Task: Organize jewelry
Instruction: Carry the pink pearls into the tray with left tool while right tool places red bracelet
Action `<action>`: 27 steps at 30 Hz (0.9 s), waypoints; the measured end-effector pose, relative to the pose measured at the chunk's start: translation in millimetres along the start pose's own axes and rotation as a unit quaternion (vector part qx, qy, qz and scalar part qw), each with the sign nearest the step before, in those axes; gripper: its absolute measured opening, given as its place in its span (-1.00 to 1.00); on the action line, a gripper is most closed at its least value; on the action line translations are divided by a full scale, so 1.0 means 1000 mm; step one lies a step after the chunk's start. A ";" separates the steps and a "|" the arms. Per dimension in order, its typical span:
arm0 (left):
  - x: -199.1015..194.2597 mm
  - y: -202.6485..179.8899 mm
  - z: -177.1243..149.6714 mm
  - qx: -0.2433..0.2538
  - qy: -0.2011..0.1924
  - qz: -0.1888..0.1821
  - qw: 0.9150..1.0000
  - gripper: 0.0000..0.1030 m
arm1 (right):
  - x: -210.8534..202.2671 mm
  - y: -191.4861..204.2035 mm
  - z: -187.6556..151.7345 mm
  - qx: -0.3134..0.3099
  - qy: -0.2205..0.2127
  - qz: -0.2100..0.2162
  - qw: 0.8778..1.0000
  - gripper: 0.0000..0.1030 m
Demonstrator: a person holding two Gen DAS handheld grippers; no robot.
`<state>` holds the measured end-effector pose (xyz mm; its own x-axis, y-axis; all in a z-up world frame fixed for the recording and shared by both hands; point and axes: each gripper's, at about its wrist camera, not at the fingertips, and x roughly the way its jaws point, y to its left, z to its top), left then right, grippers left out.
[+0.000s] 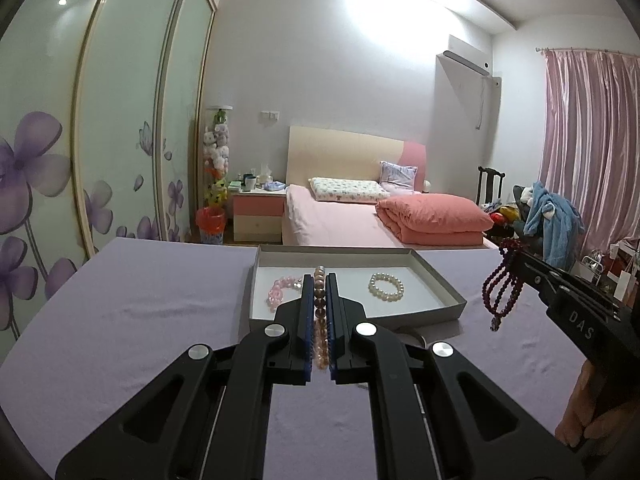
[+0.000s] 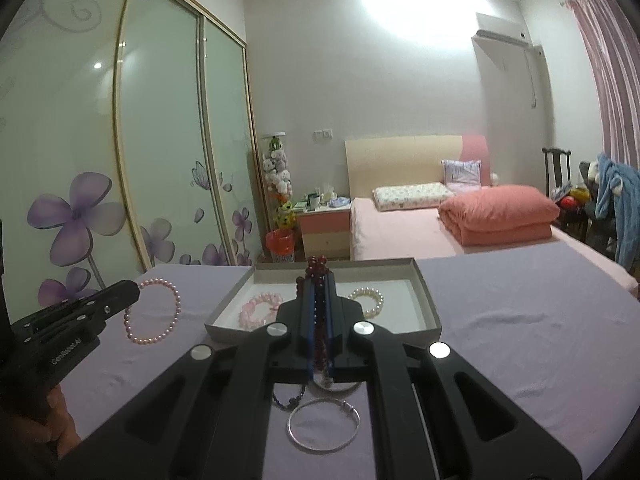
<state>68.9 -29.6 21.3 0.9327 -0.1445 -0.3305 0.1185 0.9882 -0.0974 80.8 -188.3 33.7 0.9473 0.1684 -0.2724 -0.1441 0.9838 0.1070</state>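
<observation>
Right now both tongs are clenched on beads above the lilac tabletop (image 1: 140,312). Left tongs (image 1: 319,280) pinch a pink pearl bracelet (image 2: 152,312), its beads running edge-on between the blue pads (image 1: 307,320) in the left wrist view; from the right wrist view it hangs as an open loop at 9 o'clock, clear of the cloth as far as can be told. Right tongs (image 2: 319,280) grip a dark red bead strand (image 1: 502,284) – seen from the left camera at 3 o'clock, its loops dangle below the black fingers. Straight ahead, at 12 o'clock from both tongs, sits a shallow grey box (image 1: 440,280) with a white floor; inside lie a pale pink chunky bracelet (image 1: 282,290) toward its left and a white pearl bracelet (image 1: 386,287) toward its right, apart from each other. Nearer the right camera, on the cloth at 6 o'clock, rest a silver bangle (image 2: 323,424) and a dark beaded strand (image 2: 289,398) just beside it – partly hidden under the tongs
</observation>
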 end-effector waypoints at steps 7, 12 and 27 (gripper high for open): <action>0.001 -0.004 0.001 -0.001 -0.007 0.001 1.000 -0.88 | -0.006 0.003 0.000 0.002 -0.014 -0.006 1.000 -0.90; 0.008 -0.007 0.006 0.004 -0.013 0.002 1.000 -0.88 | 0.005 0.001 0.005 0.007 -0.023 -0.013 1.000 -0.90; 0.068 -0.001 0.025 -0.019 0.002 -0.001 1.000 -0.88 | 0.075 -0.017 0.026 0.030 -0.009 -0.021 0.999 -0.90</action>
<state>140.4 -39.5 22.7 0.9313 -0.1462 -0.3336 0.1068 0.9853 -0.1334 161.9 -194.1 35.9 0.9575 0.1250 -0.2601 -0.0870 0.9844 0.1528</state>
